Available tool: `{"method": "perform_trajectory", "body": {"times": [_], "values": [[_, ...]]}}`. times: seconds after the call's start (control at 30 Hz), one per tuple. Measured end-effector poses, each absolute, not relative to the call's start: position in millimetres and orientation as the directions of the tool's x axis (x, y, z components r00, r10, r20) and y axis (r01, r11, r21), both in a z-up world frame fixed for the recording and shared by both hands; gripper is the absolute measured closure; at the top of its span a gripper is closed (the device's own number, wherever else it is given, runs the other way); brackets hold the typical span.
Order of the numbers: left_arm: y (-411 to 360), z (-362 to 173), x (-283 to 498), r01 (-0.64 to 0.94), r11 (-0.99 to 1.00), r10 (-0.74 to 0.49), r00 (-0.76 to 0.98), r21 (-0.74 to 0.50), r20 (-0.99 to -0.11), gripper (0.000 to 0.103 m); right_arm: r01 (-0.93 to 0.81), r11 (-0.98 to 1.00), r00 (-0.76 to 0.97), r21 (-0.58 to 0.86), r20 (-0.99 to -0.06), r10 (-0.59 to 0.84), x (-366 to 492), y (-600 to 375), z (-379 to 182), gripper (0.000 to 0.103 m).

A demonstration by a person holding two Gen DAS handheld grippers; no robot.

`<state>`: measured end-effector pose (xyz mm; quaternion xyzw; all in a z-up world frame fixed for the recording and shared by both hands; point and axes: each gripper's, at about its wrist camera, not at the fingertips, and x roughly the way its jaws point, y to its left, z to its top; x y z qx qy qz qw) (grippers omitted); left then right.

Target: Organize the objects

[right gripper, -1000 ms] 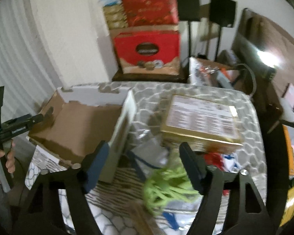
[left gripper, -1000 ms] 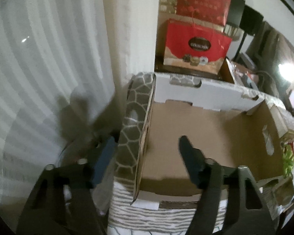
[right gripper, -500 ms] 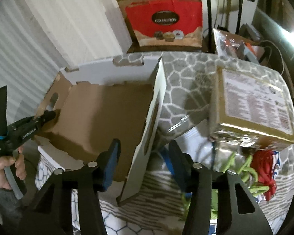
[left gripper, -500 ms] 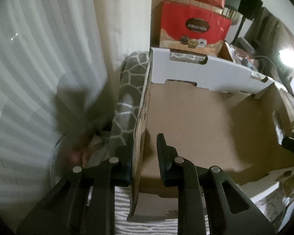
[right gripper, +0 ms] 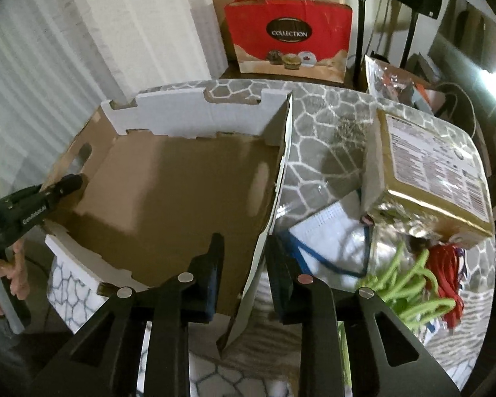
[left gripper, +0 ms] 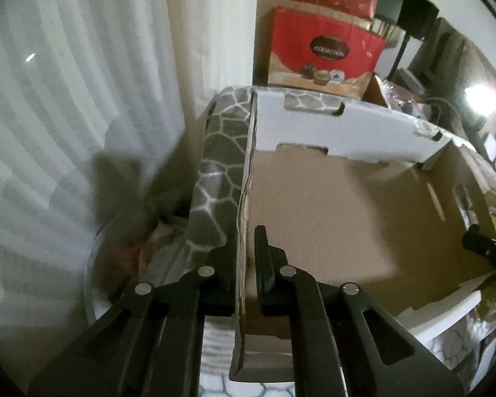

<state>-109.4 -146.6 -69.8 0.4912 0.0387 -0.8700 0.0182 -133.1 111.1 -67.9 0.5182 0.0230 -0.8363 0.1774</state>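
Observation:
An open, empty cardboard box [left gripper: 330, 205] with white outer walls sits on a grey stone-patterned cover [left gripper: 215, 152]. My left gripper [left gripper: 246, 258] is shut on the box's left wall, one finger outside and one inside. In the right wrist view the same box [right gripper: 182, 182] lies to the left. My right gripper [right gripper: 246, 264] straddles its right wall. Its jaws are closing, and a gap still shows between the inner finger [right gripper: 213, 264] and the cardboard. The left gripper [right gripper: 59, 188] shows at the box's far wall, held by a hand [right gripper: 16, 274].
Right of the box lie a gold-wrapped package [right gripper: 436, 172], a white face mask with blue straps [right gripper: 327, 241], a green stringy toy [right gripper: 410, 284] and a red item [right gripper: 446, 271]. Red gift bags [right gripper: 291, 36] stand behind. A white curtain [left gripper: 66, 99] hangs on the left.
Both grippers came down onto opposite box walls and narrowed. The left one closed onto the left wall. The right one moved from beside the box to straddle the right wall.

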Motion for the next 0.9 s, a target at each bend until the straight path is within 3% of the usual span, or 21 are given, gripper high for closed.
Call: {"method": "perform_trajectory", "body": {"times": [0.43, 0.63, 0.8, 0.9], "values": [[-147.1, -72.3, -58.9, 0.089, -0.992, 0.032, -0.533, -0.094, -0.846, 0.095, 0.353, -0.918, -0.369, 0.181, -0.875, -0.314, -81.1, 123.6, -72.2, 0.076], [-148.8, -84.3, -54.4, 0.092, -0.991, 0.039, -0.519, -0.101, -0.854, 0.1, 0.365, -0.898, -0.355, 0.245, -0.855, -0.378, -70.9, 134.0, -64.1, 0.068], [-147.0, -85.5, -53.4, 0.089, -0.992, 0.032, -0.524, -0.092, -0.851, 0.099, 0.325, -0.924, -0.435, 0.203, -0.835, -0.336, -63.5, 162.9, -37.6, 0.063], [-147.8, -86.2, -53.2, 0.093, -0.99, 0.039, -0.524, -0.103, -0.851, 0.099, 0.271, -0.947, -0.49, 0.175, -0.821, -0.292, -56.6, 187.1, -27.0, 0.054]]}}
